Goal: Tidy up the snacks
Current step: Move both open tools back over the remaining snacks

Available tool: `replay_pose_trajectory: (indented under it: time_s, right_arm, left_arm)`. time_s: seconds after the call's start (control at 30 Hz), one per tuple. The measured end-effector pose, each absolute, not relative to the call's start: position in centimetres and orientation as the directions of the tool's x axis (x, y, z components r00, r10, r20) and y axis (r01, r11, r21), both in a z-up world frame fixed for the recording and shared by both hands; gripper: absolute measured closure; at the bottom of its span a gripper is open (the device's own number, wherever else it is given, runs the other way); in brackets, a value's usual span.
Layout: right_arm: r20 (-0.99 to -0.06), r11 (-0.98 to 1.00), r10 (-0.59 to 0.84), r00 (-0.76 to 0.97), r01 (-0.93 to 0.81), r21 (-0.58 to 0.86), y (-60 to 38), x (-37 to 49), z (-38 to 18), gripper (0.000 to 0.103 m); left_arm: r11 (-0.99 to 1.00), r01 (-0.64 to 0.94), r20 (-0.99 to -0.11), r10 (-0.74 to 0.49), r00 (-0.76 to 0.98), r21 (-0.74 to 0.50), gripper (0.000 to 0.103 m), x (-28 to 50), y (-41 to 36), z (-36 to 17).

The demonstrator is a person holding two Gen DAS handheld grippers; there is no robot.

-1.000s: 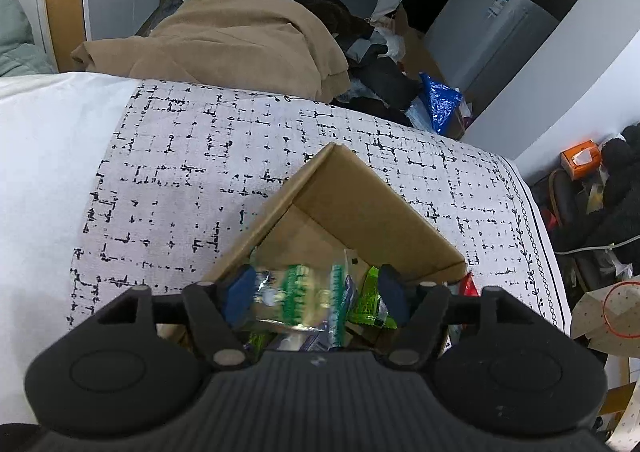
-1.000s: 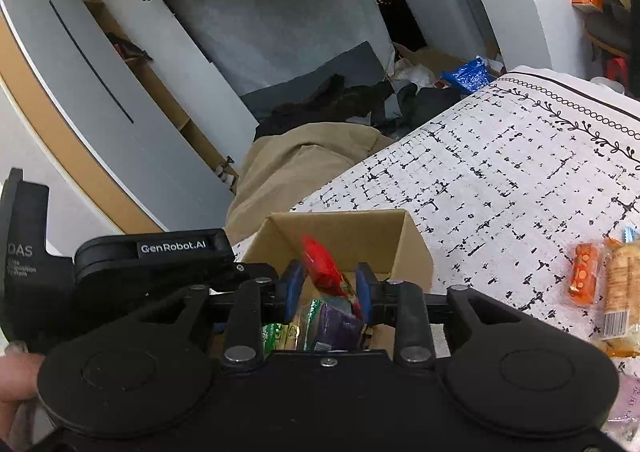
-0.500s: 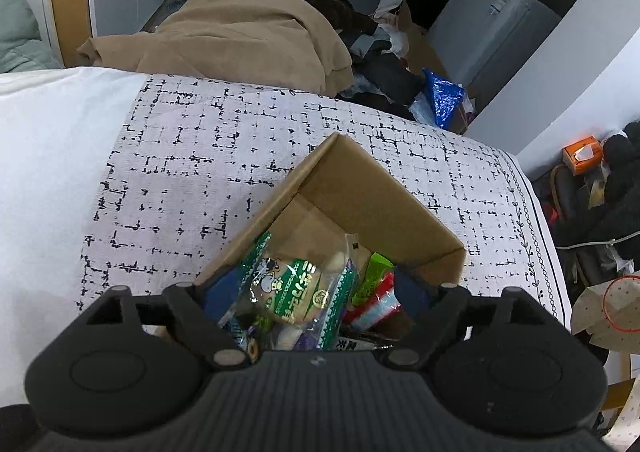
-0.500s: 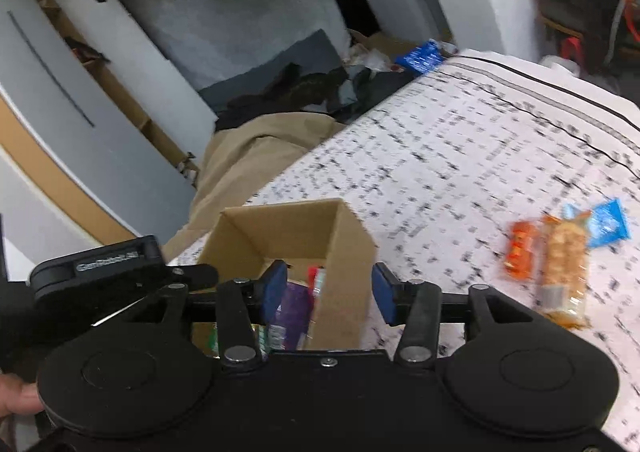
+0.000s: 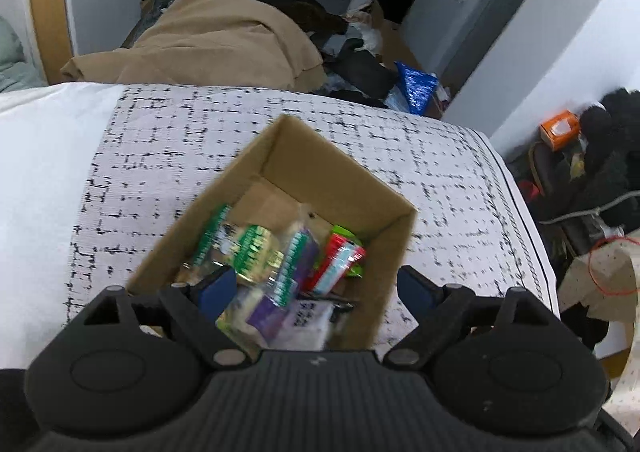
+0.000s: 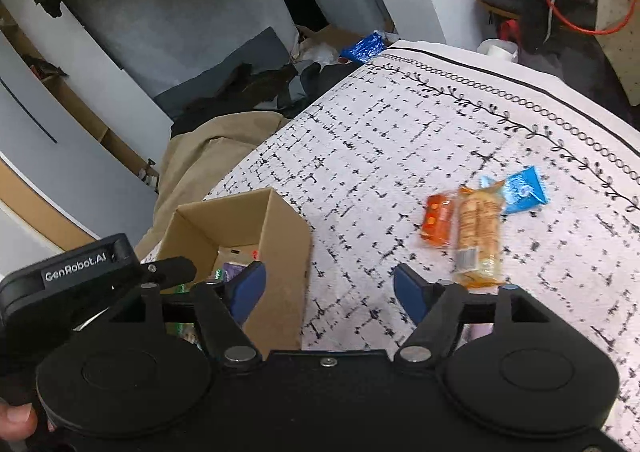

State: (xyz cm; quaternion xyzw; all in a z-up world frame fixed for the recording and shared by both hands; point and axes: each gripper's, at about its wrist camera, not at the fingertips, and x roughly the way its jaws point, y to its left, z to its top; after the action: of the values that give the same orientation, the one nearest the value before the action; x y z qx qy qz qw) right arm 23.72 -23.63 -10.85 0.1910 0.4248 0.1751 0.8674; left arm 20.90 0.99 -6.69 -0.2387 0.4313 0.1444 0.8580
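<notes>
An open cardboard box (image 5: 332, 168) stands on the patterned tablecloth and holds several snack packets, among them a green-and-clear one (image 5: 252, 248) and a red one (image 5: 338, 258). My left gripper (image 5: 316, 288) hangs open and empty above the box. The box also shows in the right wrist view (image 6: 280, 228). My right gripper (image 6: 328, 288) is open and empty, to the right of the box. On the cloth ahead of it lie an orange packet (image 6: 436, 220), a long biscuit packet (image 6: 478, 236) and a blue packet (image 6: 522, 190).
The tablecloth (image 6: 400, 132) ends at a bordered edge on the right. Beyond the table are a tan blanket (image 5: 224, 44), dark clothes, a blue bag (image 5: 418, 86) and a grey cabinet. The left gripper's body (image 6: 80, 272) shows beside the box in the right wrist view.
Both grippers have opened. The left let the green-and-clear packet fall into the box; the right let the red packet fall in, then swung right toward the packets on the cloth.
</notes>
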Motion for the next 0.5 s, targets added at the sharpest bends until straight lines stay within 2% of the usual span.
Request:
replay_pose_trajectory:
  time_s: [0.33, 0.4, 0.5]
  right_arm:
    - [-0.712, 0.877, 0.378, 0.591, 0.019, 0.481, -27.6, 22.4, -12.5, 0.019]
    - [-0.726, 0.875, 0.361, 0.586, 0.057, 0.482, -28.3, 22.1, -13.3, 0.013]
    - [-0.734, 0.866, 0.357, 0.578, 0.090, 0.492, -29.2, 21.7, -14.2, 0.004]
  left_arm:
    - [0.880, -0.392, -0.814, 0.009, 0.581, -0.270, 0.016, 20.3, -3.1, -6.3]
    - [0.885, -0.383, -0.823, 0.000, 0.568, -0.264, 0.015, 20.3, -4.0, -6.5]
    - [0.891, -0.363, -0.825, -0.025, 0.564, -0.275, 0.009, 20.1, -5.3, -6.9]
